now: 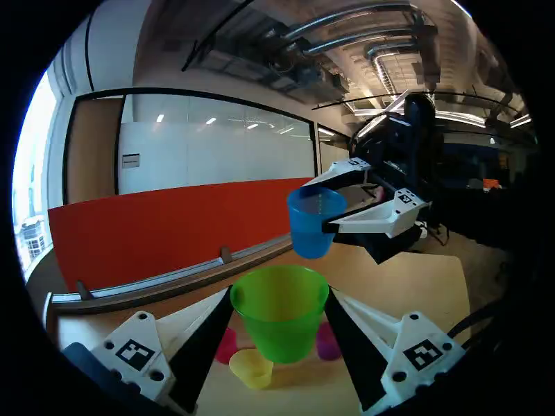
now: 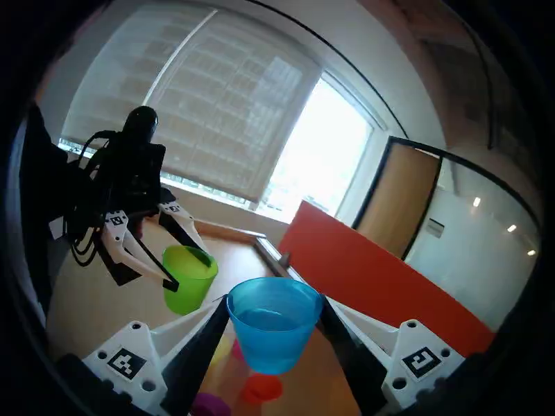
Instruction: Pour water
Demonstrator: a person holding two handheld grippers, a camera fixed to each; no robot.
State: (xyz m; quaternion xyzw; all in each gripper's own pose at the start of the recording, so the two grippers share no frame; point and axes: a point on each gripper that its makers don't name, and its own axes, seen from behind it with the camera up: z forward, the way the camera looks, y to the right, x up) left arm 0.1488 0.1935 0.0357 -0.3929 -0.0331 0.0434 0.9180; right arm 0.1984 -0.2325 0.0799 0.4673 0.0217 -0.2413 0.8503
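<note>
- My right hand-held gripper [image 2: 274, 305] is clenched on the blue cup [image 2: 274, 333], one finger pressing each side of its wall. The cup is held upright, off the desk [image 1: 416, 277].
- The blue cup has water [image 2: 267, 319] in it. The surface lies level, well below the rim.
- My left hand-held gripper [image 1: 279, 298] is grasping the green cup [image 1: 281, 319] the same way, also upright and lifted clear of the desk.
- From the right gripper view I see no water inside the green cup, though it is far off and I would not swear to it.
- In the left gripper view the blue cup sits above and just beyond the green one, near it but apart, rims not touching.
- My reading is that both pick-ups are done and the cups are brought together, but the pour has not begun, since the blue cup shows no tilt.
- What is left is bringing the blue rim over the green mouth, tipping it, then setting both down.
- Several small cups [image 1: 252, 367] stand on the desk below; I cannot tell their contents.
</note>
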